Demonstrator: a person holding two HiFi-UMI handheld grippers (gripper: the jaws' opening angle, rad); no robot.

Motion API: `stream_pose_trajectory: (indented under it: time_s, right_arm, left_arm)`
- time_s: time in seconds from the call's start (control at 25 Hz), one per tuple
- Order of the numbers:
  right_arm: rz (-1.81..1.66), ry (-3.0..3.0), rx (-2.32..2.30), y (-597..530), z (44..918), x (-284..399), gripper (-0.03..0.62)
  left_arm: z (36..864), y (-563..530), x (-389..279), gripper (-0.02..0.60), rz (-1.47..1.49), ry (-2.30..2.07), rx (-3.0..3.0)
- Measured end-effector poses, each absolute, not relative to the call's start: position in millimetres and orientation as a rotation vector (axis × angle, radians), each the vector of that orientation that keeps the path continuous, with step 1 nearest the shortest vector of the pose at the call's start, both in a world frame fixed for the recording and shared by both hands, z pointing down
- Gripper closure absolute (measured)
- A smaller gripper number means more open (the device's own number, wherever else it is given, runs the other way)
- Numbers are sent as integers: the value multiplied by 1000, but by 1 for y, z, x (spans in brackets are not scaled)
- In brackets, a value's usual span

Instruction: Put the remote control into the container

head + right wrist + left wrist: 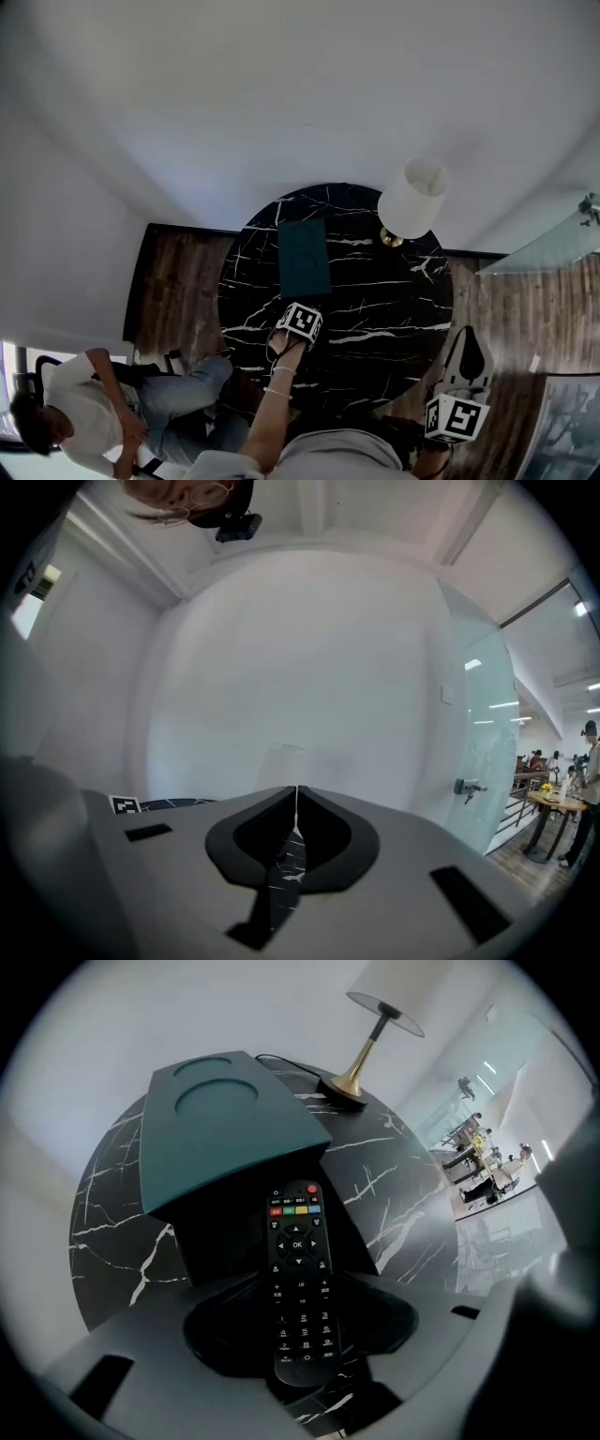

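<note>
Black marble with white veins fills the head view: a round table (394, 291) stands against a white wall (281, 94). On it, a teal container (304, 256) sits toward the far side, with a white-shaded lamp (412, 199) to its right. Your left gripper (300, 319) is just in front of the container, and your right gripper (471, 345) hangs at the table's near-right edge.

In the left gripper view, your jaws pinch the remote control (300, 1279) lengthwise. Its top end points at the container's dark near side, still outside it.

In the right gripper view, your jaws are pressed together with nothing between them, facing the wall.
</note>
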State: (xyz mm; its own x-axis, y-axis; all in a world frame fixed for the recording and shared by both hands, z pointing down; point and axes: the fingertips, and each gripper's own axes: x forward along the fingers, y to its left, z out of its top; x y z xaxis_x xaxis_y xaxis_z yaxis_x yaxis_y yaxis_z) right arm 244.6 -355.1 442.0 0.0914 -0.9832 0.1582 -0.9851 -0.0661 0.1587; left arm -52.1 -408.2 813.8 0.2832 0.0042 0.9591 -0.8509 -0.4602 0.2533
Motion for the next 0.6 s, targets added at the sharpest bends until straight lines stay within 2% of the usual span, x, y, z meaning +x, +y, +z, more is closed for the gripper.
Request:
stream_pose_trajectory:
  time_s: [0.6]
  right_arm:
    - [84,-1959,2184,-354,453,263,582]
  left_arm:
    - [837,-413,-47,353,1446,-795,1737]
